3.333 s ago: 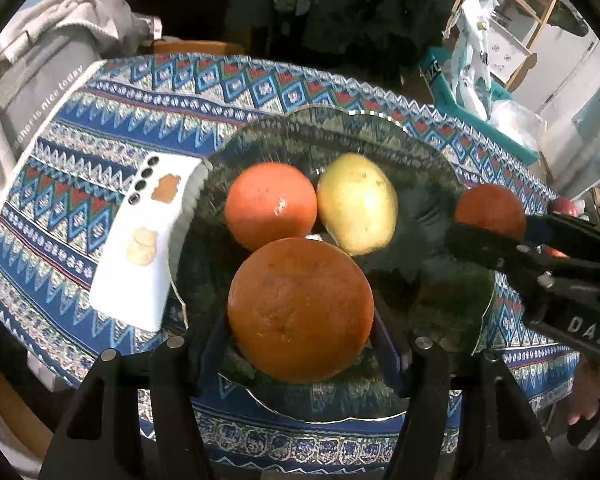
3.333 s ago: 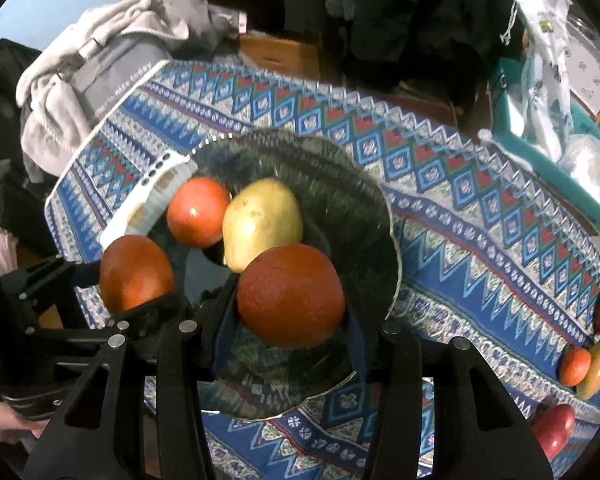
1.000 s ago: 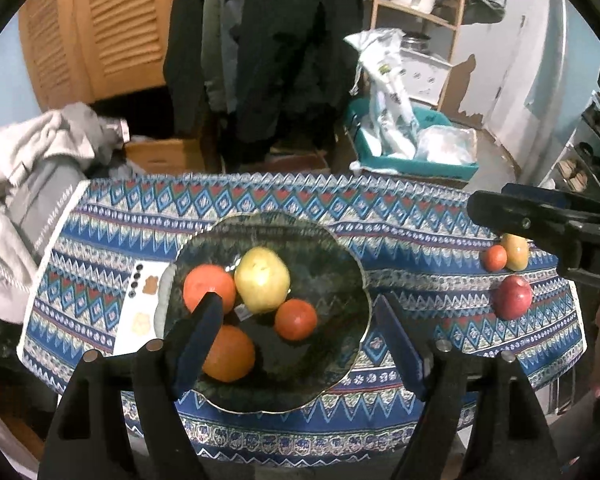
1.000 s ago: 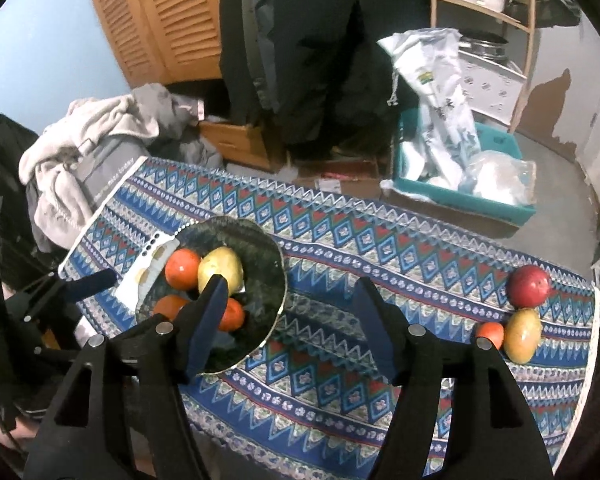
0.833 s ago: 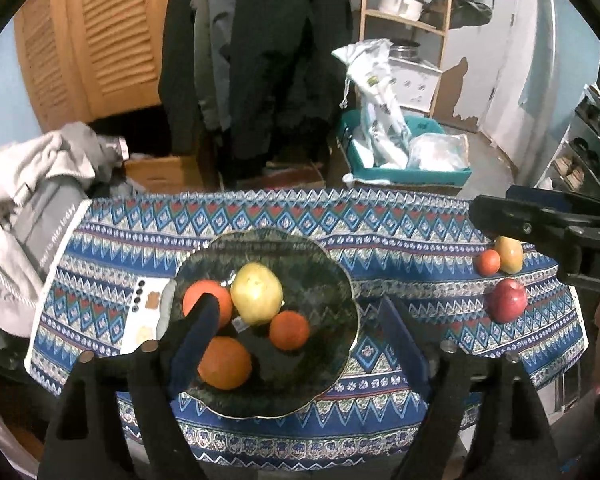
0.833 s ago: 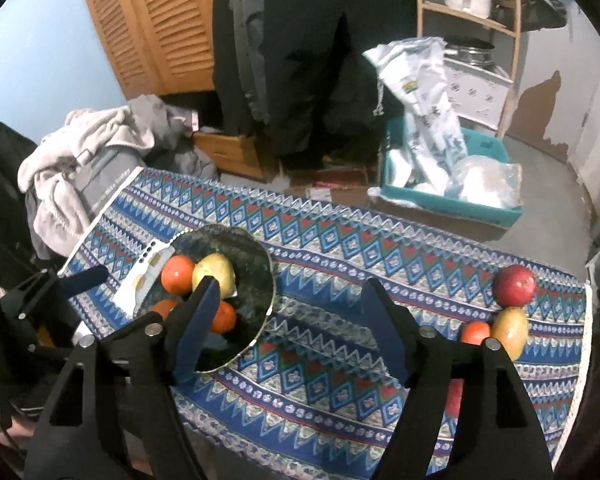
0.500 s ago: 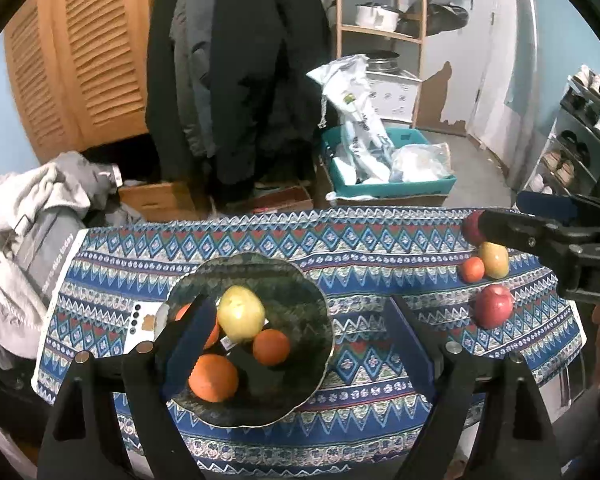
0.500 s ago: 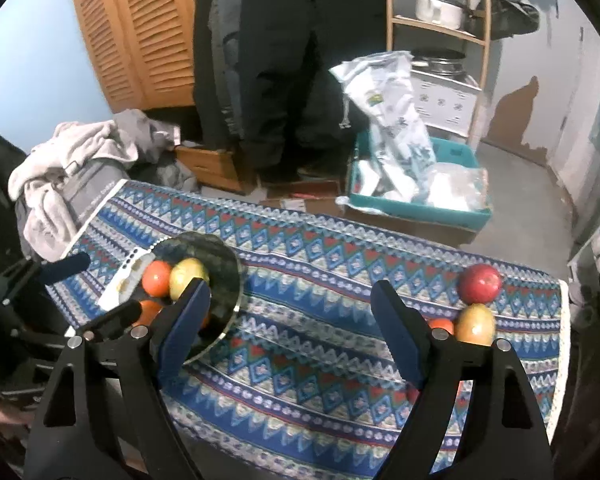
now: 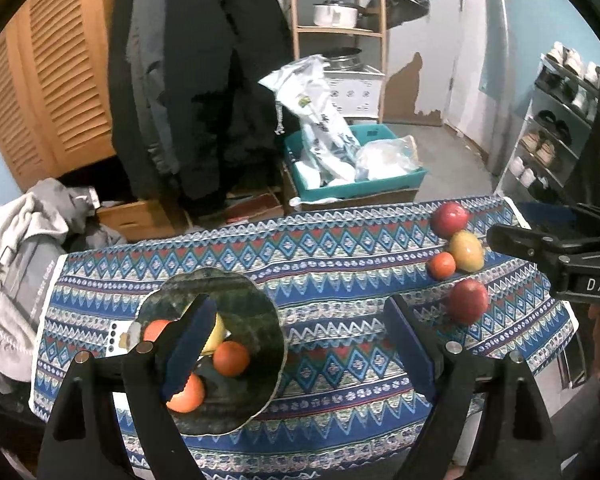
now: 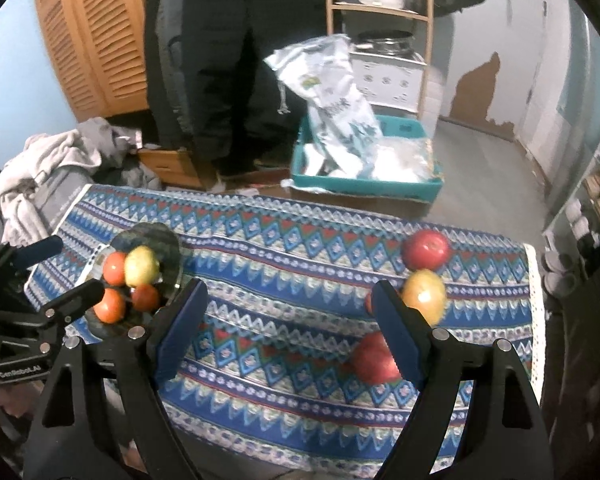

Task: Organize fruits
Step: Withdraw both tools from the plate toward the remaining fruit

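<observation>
A dark green plate (image 9: pixel 236 288) on the left of the patterned table holds three oranges and a yellow pear (image 10: pixel 141 266). My left gripper (image 9: pixel 300 344) hangs open and empty above the cloth just right of the plate, its left finger covering part of the pear. Loose fruit lies at the table's right end: a red apple (image 9: pixel 450 219), a yellow fruit (image 9: pixel 466 251), a small orange (image 9: pixel 442 265) and a second red apple (image 9: pixel 468 301). My right gripper (image 10: pixel 288 332) is open and empty over mid-table, its right finger overlapping the near apple (image 10: pixel 374 356).
A white phone (image 9: pixel 118 338) lies against the plate's left rim. Grey clothes (image 9: pixel 16 248) are heaped past the table's left end. Behind the table stand a teal crate (image 10: pixel 364 184) with bags, dark hanging coats and a wooden shelf. The cloth's right edge (image 10: pixel 536 292) is close to the loose fruit.
Both grippers let go of the oranges they held, which now lie in the plate. Both have drawn back and upward and swung right, with their jaws wider than a second ago.
</observation>
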